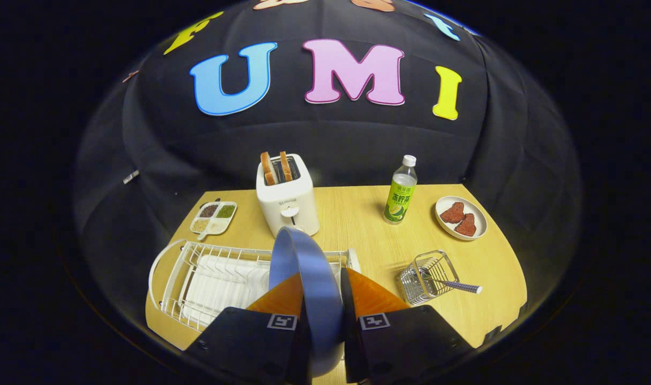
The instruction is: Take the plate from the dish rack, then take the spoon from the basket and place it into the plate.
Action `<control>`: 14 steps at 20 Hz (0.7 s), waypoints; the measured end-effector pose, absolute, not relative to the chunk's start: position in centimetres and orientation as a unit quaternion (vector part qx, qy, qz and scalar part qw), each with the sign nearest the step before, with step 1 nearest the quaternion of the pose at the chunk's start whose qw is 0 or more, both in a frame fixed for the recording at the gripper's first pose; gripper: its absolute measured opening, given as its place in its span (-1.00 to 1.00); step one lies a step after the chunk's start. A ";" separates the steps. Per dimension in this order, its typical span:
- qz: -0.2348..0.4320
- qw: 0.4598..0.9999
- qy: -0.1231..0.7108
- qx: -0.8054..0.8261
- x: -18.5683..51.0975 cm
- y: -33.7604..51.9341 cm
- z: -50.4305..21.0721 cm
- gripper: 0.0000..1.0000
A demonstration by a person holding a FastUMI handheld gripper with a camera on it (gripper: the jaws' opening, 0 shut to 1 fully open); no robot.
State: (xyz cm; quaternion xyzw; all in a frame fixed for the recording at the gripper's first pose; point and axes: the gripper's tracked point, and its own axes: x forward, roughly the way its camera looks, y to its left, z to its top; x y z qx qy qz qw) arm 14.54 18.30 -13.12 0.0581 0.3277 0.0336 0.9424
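Note:
A blue plate (304, 278) stands on edge between my fingers, and my gripper (321, 299) is shut on its rim. It is held above the right end of the white wire dish rack (208, 278). To the right of the fingers a small wire basket (426, 275) lies tipped on the wooden table (357, 214). A spoon (456, 286) with a dark patterned handle sticks out of the basket toward the right.
A white toaster (286, 200) with two bread slices stands beyond the plate. A divided condiment dish (214, 216) lies at the far left. A drink bottle (400, 192) and a small plate of meat (460, 217) are at the far right.

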 end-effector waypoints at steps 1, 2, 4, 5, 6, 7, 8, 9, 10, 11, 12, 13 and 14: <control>0.033 0.944 0.321 0.070 14.4 17.3 -12.2 -0.45; 0.034 0.945 0.315 0.082 14.3 16.1 -11.2 -0.46; 0.038 0.946 0.306 0.101 13.3 13.9 -9.5 -0.46; 0.043 0.945 0.305 0.105 12.7 12.6 -8.9 -0.46; 0.048 0.946 0.304 0.106 12.0 11.4 -8.4 -0.46; 0.050 0.946 0.302 0.106 11.1 9.9 -7.9 -0.46; 0.050 0.947 0.301 0.106 10.2 8.4 -7.6 -0.46; 0.047 0.947 0.298 0.111 9.2 6.7 -7.4 -0.46; 0.046 0.945 0.303 0.119 8.2 5.3 -7.5 -0.46; 0.048 0.940 0.312 0.129 6.9 4.1 -7.9 -0.46; 0.053 0.934 0.322 0.142 5.7 3.0 -8.2 -0.46; 0.060 0.929 0.331 0.156 4.5 2.2 -8.5 -0.46; 0.066 0.923 0.340 0.169 3.3 1.3 -9.1 -0.45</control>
